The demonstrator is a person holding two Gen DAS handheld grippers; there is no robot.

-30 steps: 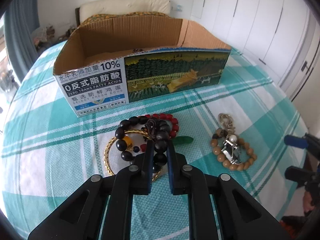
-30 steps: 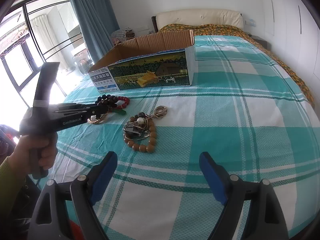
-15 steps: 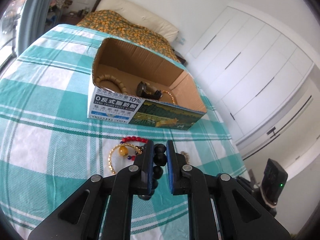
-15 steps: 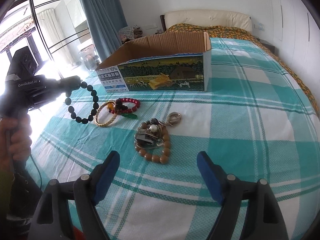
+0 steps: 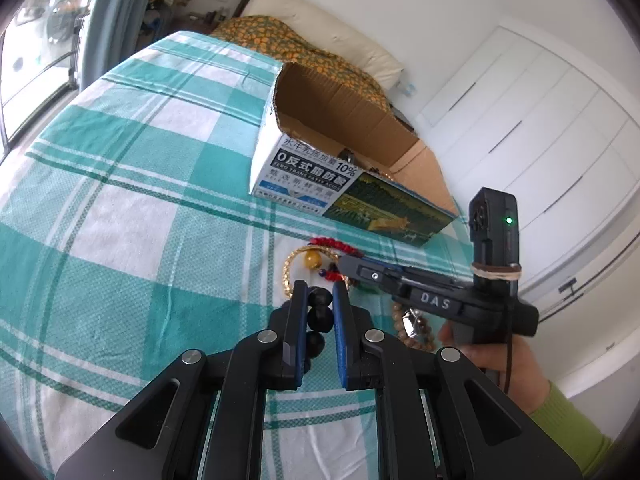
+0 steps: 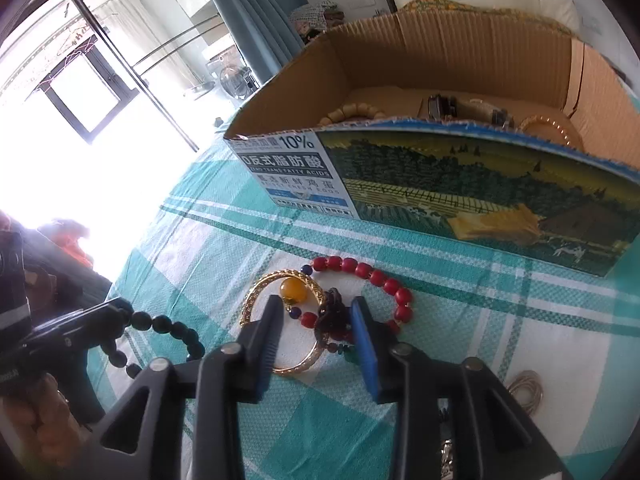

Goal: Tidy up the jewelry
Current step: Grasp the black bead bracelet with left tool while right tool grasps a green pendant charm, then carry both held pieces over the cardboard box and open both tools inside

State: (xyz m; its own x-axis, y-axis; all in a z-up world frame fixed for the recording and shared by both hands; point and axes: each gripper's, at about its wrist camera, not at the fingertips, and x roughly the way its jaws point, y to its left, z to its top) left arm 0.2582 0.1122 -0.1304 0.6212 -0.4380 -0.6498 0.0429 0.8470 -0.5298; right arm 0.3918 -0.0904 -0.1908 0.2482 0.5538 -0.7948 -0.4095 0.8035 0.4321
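My left gripper point(image 5: 320, 296) is shut on a black bead bracelet point(image 5: 319, 314) and holds it above the bed; the bracelet also shows in the right wrist view point(image 6: 168, 326), hanging from the left gripper. My right gripper point(image 6: 316, 312) is open, its jaws low on either side of a red bead bracelet point(image 6: 360, 270) with a dark charm, which overlaps a gold bangle point(image 6: 256, 294) with an amber bead. The right gripper also shows in the left wrist view point(image 5: 348, 262) over the same pile. The open cardboard box point(image 6: 440, 184) lies just beyond and holds several pieces.
A tan wooden bead bracelet with a metal clip point(image 5: 412, 324) lies on the checked bedspread point(image 5: 120, 208) under the right gripper's body. A metal ring point(image 6: 526, 390) lies at the right. Pillows point(image 5: 328, 40) and wardrobe doors point(image 5: 540, 120) are beyond the box.
My right gripper moved forward and down from well back of the pile to straddle the red bracelet, its jaws narrower than before. My left gripper swung left with the black bracelet.
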